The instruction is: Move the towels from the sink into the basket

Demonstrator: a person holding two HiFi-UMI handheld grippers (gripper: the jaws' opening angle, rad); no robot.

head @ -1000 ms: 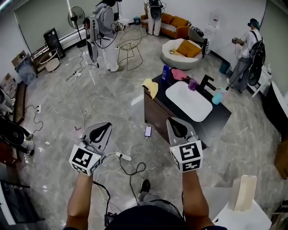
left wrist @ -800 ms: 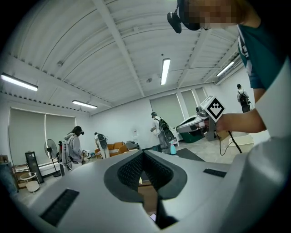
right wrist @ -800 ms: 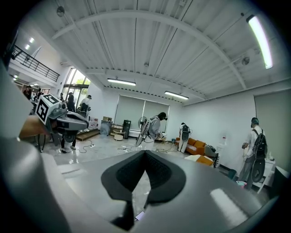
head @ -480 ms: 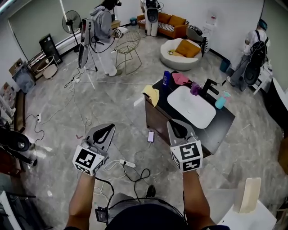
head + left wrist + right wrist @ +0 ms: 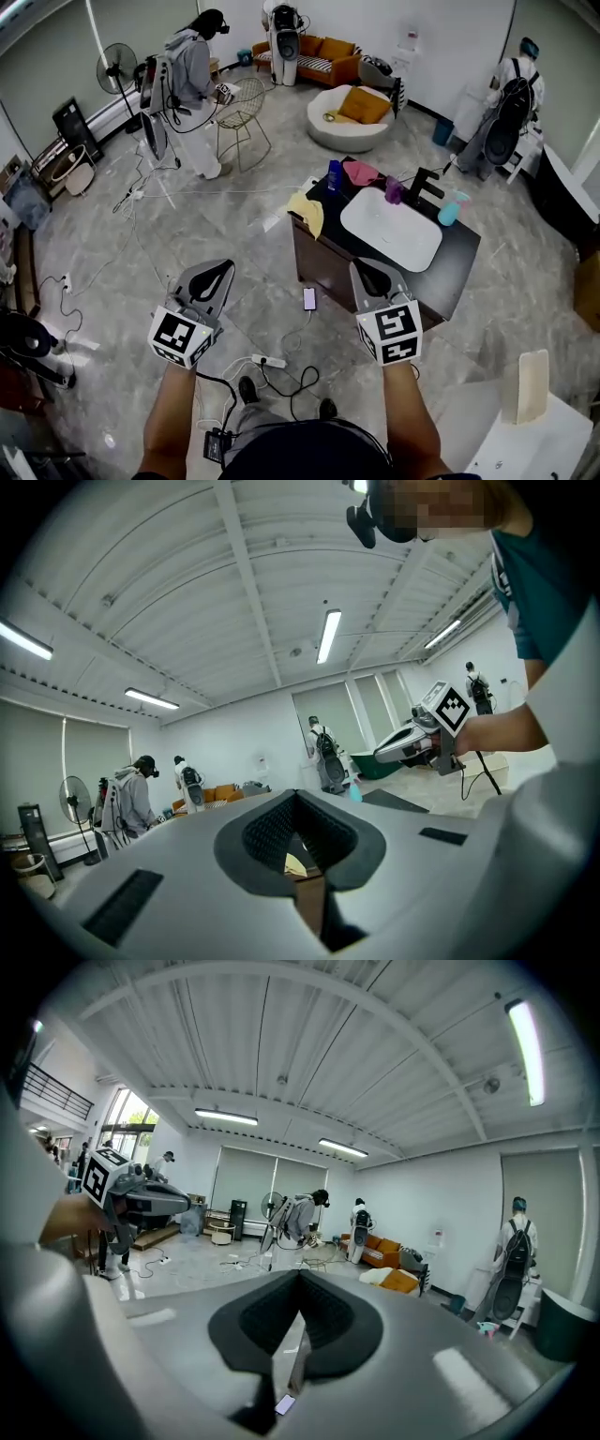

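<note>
A yellow towel (image 5: 307, 211) hangs over the near left corner of the black sink cabinet (image 5: 441, 272). A pink towel (image 5: 361, 172) lies on the counter behind the white basin (image 5: 391, 228). I see no towel inside the basin, and no basket shows. My left gripper (image 5: 220, 268) is held over the floor, left of the cabinet, shut and empty. My right gripper (image 5: 367, 266) hovers at the cabinet's near edge, also shut with nothing in it. In the left gripper view the left gripper (image 5: 298, 797) points at the yellow towel (image 5: 298, 862). The right gripper (image 5: 300, 1277) is shut in its own view too.
On the counter stand a blue bottle (image 5: 334, 174), a purple item (image 5: 394, 190), a black faucet (image 5: 427, 186) and a teal bottle (image 5: 450, 208). A phone (image 5: 309, 298), a power strip (image 5: 267, 361) and cables lie on the floor. People stand at the back.
The head view has swung, so the room's far side has slid left. Both grippers stay shut and keep their places before me; the cabinet sits a little lower in view.
</note>
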